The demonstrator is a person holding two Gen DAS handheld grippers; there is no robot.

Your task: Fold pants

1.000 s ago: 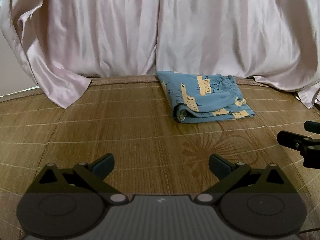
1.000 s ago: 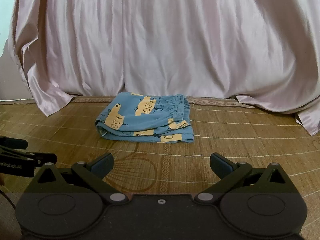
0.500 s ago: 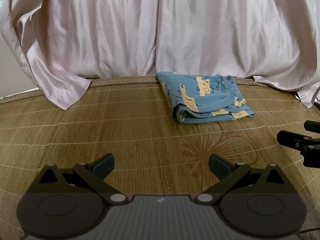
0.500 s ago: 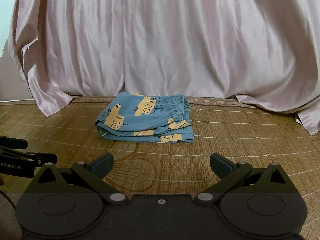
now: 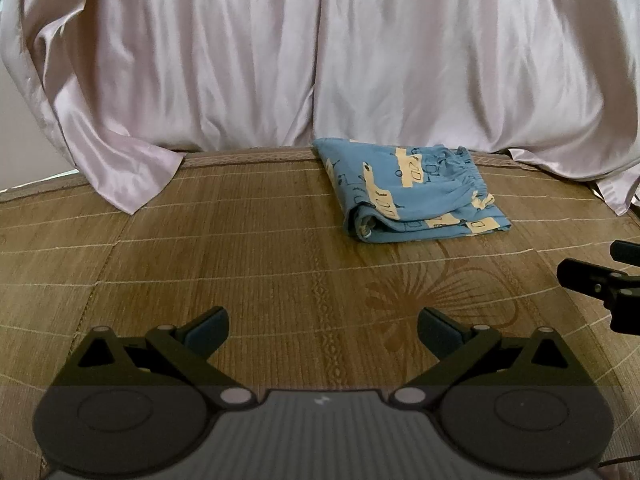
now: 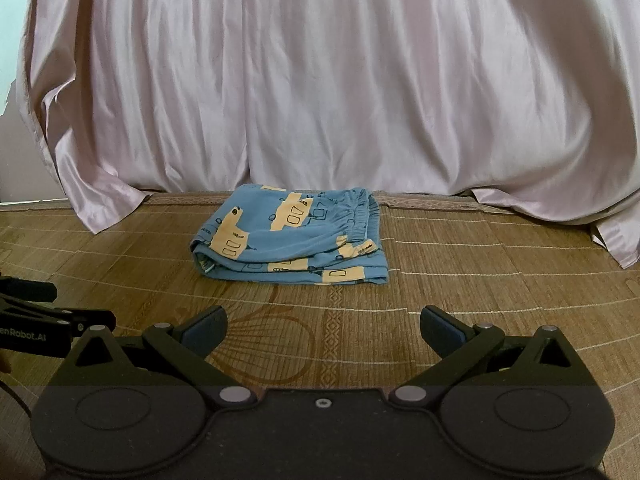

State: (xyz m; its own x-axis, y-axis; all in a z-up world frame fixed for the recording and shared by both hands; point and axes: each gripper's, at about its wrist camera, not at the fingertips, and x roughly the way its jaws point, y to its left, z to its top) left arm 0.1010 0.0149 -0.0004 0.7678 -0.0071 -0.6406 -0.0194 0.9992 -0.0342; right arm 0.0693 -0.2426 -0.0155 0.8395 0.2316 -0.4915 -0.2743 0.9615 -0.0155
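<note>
Nothing has moved since a second ago. Pants (image 6: 294, 240) lie folded on the bamboo mat (image 6: 480, 280), near the pink curtain (image 6: 320, 80). Left gripper (image 5: 322, 326) and right gripper (image 6: 324, 326) both spread wide, empty, well short of them.

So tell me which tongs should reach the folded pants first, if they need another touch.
Right, probably. The pants lie nearly straight ahead of the open right tongs; from the open left tongs they sit off to the right.

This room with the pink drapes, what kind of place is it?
Probably a home bedroom, or a spot set up like one: a woven bamboo mat covers the surface, pale pink satin cloth hangs behind, and folded blue pants lie on the mat.
</note>
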